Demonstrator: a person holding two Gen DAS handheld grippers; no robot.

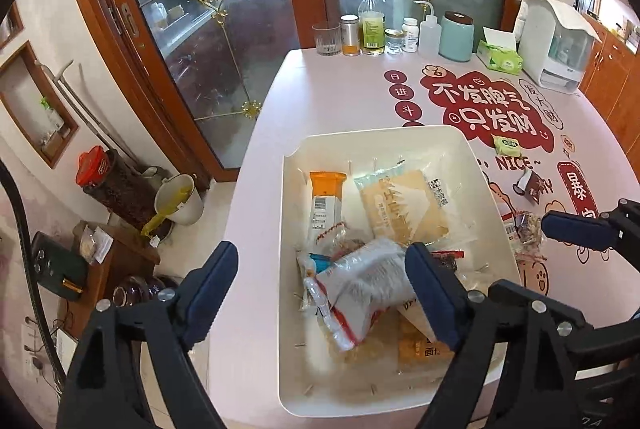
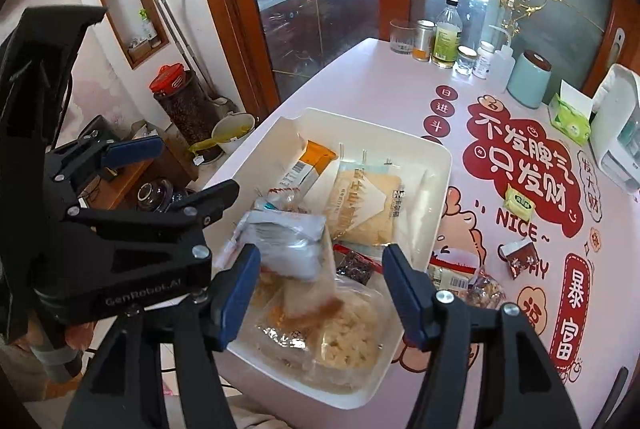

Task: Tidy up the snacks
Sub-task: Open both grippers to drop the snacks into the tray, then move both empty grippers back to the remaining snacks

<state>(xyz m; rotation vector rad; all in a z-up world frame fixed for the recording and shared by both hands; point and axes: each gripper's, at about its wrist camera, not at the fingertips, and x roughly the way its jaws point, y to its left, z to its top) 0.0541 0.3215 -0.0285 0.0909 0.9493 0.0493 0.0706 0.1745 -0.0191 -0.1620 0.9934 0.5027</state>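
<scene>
Blue-padded jaws of the left gripper [image 1: 320, 293] stood wide apart over the near end of the white bin [image 1: 486, 165], nothing pinched between them; a grey-white packet [image 1: 368, 285] lay loose just under them on the heap of snacks. The right gripper [image 2: 320, 293] hung over the same end of the bin, its jaws parted too and gripping nothing. Inside lay an orange-topped bar [image 1: 326, 203] and a pale biscuit pack [image 1: 404, 205]. Outside, on the printed tablecloth [image 1: 344, 89], waited a clear nut packet [image 2: 482, 289] touching the bin's right wall, a small maroon wrapper [image 2: 520, 257] and a green sweet [image 2: 519, 203] farther off. To my eye the next job was fetching those strays. The right gripper would do best to swing clear of the rim, come down on the nut packet's crimped edge and pinch firmly, as such film slips easily.
</scene>
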